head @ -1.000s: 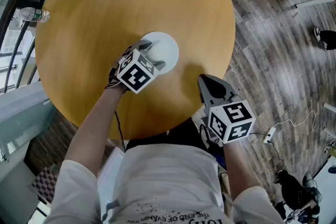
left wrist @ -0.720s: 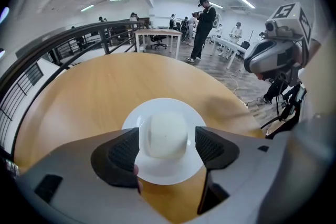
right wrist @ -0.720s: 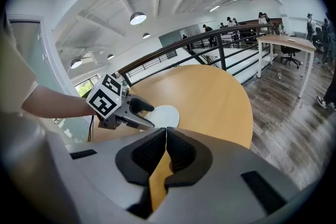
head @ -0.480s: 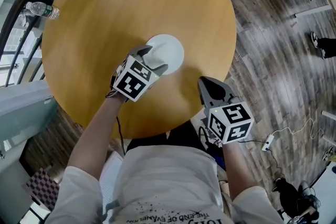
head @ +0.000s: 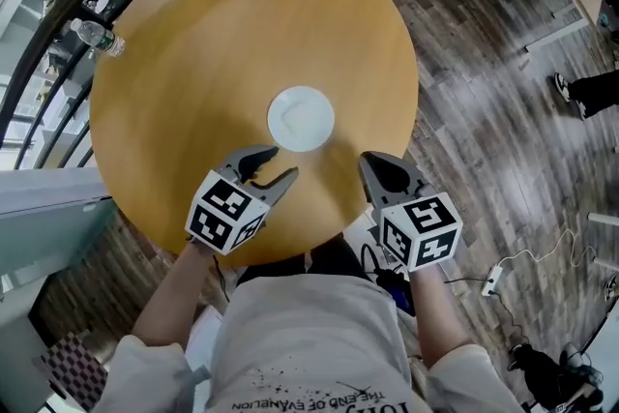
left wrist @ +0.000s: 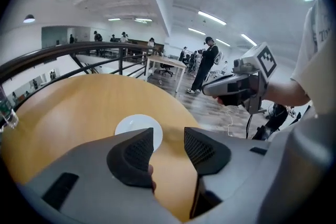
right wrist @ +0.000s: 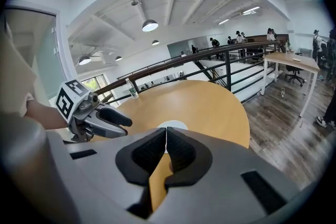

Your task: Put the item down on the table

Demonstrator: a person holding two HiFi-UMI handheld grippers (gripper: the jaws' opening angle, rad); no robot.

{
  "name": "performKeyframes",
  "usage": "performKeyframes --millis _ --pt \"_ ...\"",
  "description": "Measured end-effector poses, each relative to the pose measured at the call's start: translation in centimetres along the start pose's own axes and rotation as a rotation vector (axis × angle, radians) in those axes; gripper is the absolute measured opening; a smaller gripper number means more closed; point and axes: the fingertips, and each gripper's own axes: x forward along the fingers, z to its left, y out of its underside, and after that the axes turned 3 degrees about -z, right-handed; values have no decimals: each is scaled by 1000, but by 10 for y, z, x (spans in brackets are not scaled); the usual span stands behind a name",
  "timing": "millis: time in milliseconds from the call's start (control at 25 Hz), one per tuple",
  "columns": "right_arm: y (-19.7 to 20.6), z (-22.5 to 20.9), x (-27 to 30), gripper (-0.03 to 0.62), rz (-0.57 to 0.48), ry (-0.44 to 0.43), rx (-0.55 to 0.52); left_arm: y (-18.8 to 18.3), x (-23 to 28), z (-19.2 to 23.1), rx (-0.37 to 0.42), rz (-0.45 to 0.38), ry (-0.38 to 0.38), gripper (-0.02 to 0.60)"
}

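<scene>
White round disc point(head: 301, 119), perhaps a plate, lies flat mid-frame on round wooden table point(head: 184, 44), just above your left gripper point(head: 280, 162): jaws half-apart, just been closing, empty. Farther off, your right gripper point(head: 373, 162), jaws together.

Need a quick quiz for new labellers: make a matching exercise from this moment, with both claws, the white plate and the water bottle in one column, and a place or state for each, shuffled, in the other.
Things:
1. left claw
2. right claw
3. white plate
4. water bottle

Places or states:
A. at the table edge, by the railing
B. jaws apart, nothing between them
C. lying near the table's middle
D. jaws together, empty

Pairs: 1-B, 2-D, 3-C, 4-A.

Note: the left claw's jaws have just been closing, with nothing between them.
</scene>
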Motion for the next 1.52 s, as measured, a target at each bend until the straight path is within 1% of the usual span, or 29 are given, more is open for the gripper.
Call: performKeyframes --millis 80,200,280,400,520,640,720,840,960,1160,1520 --pt "-2 8 -7 25 0 -8 -6 0 -17 -6 -33 -38 -20 154" --pt "-2 20 -14 25 11 -17 -23 -2 -41 -10 -63 -99 -69 70" --pt "2 29 -16 25 23 -27 -34 -3 -54 -16 -82 -136 -93 43" --pt "2 46 -20 25 25 -46 -31 -5 -73 -26 -111 -178 -123 23" --pt "0 60 -21 25 23 -69 -28 -9 -86 -37 -139 -203 -135 21" --pt "-2 70 -22 25 27 -98 -51 -11 -89 -45 -104 -206 -149 21" --pt "-2 76 -24 25 36 -110 -81 -11 -89 -51 -77 -203 -142 21" --pt "-4 83 -26 25 39 -120 -107 -11 -91 -57 -69 -207 -122 21" --pt "-5 86 -27 25 36 -131 -122 -10 -93 -60 -63 -212 -122 21" --pt "1 91 -27 25 42 -143 -130 -4 -99 -61 -56 -203 -128 21" --pt "5 95 -30 25 45 -141 -121 5 -110 -60 -69 -198 -139 21"
